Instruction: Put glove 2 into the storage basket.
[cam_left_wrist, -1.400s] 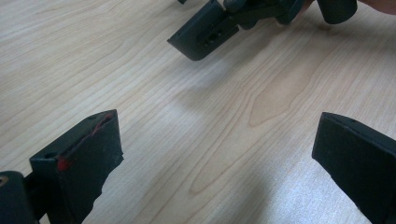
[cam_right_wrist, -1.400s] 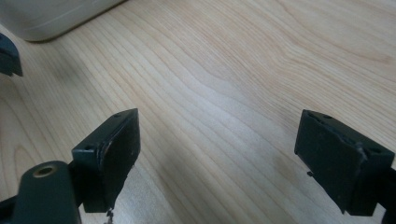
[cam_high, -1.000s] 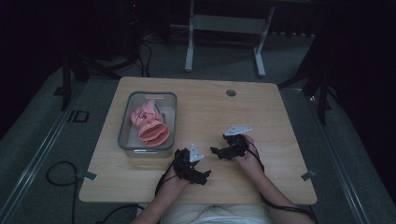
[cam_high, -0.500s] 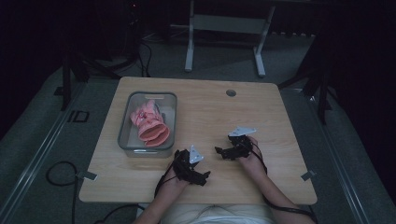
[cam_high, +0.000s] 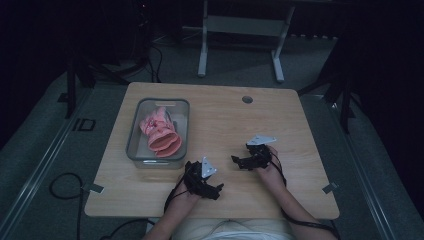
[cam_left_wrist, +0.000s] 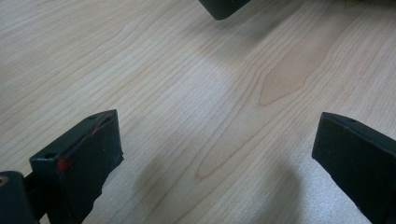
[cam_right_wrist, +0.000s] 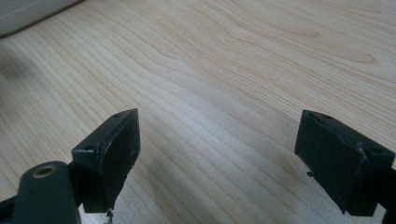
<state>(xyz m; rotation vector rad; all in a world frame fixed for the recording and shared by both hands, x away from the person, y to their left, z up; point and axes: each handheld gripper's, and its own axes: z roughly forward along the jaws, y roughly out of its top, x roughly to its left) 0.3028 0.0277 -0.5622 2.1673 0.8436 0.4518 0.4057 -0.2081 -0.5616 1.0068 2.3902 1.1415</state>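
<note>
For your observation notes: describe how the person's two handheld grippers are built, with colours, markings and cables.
Both the left gripper and right gripper are black, each topped by a grey three-cornered plate, with a dark cable trailing back. Each has two blocky black jaws; the left gripper's pads show red smears along an edge.

Two hand-held grippers (cam_high: 219, 189) (cam_high: 235, 161), one bin (cam_high: 134, 145).

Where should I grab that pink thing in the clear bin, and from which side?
Probably from above. The pink item lies inside the clear bin, whose walls block a sideways approach. Its raised, rounded near end looks the easiest part to pinch; what it is made of is hard to tell. Both the left gripper and right gripper are open.
</note>
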